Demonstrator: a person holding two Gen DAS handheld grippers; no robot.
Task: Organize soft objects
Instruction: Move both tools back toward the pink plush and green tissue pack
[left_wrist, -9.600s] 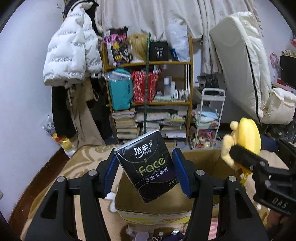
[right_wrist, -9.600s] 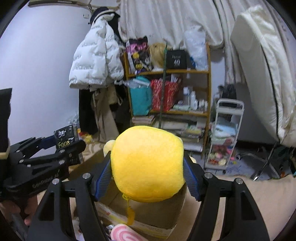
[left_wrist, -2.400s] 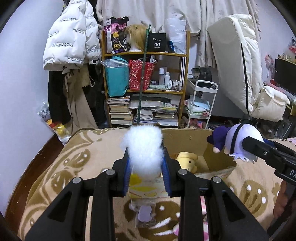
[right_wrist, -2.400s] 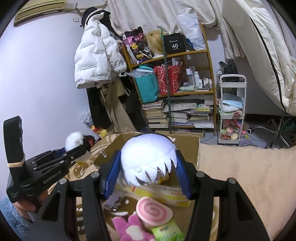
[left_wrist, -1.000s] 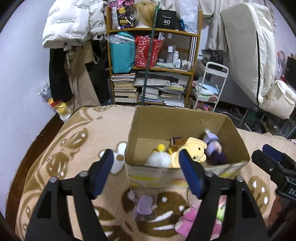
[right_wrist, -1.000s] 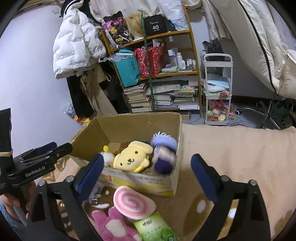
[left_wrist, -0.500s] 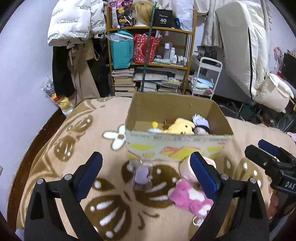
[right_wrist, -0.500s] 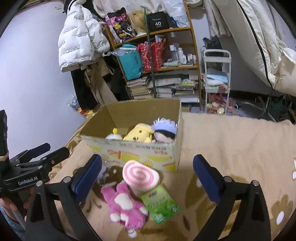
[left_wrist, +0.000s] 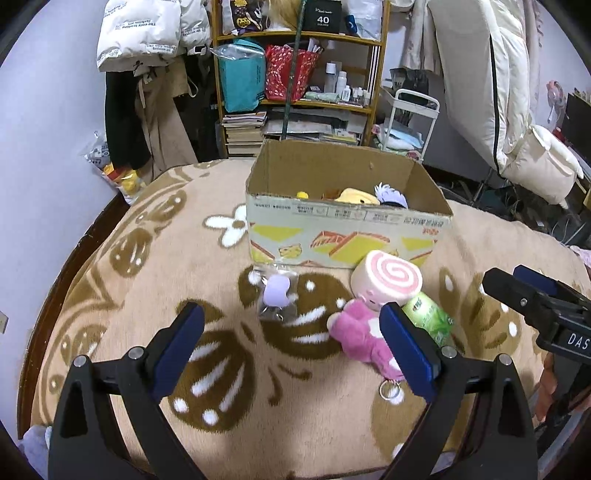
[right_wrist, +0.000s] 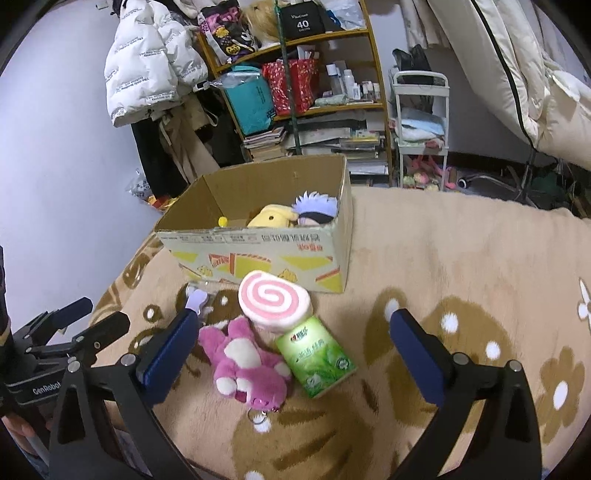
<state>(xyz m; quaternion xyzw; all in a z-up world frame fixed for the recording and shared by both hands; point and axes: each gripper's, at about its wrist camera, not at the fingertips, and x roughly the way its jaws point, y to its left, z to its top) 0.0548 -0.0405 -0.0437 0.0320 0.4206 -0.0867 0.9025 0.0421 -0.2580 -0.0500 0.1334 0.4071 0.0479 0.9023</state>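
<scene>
**A:** How far is the work, do you think?

**B:** I judge it about half done. The cardboard box (right_wrist: 258, 247) stands in the middle of the right wrist view, on the brown blanket (right_wrist: 461, 258). Inside it I see a yellow plush (right_wrist: 273, 217) and a doll with pale purple hair (right_wrist: 314, 211), touching each other, near the box's right wall.

**A:** And what is left outside?

**B:** Four things, all in front of the box. The pink swirl cushion (right_wrist: 273, 300) lies just below the box front. Under it, in the lower centre, are the pink bear (right_wrist: 242, 360) and the green tissue pack (right_wrist: 314, 356), side by side and touching the cushion. A small purple item in clear wrap (left_wrist: 277, 291) lies to the left of the cushion in the left wrist view, a little apart.

**A:** Do the grippers hold something?

**B:** No. The left gripper (left_wrist: 291, 345) has its fingers wide apart, with nothing between them, and the right gripper (right_wrist: 293, 352) also stands wide apart and empty. Both hang above the loose things.

**A:** So the next?

**B:** Probably each takes one item; the bear and the pack are nearest to the right one.
</scene>
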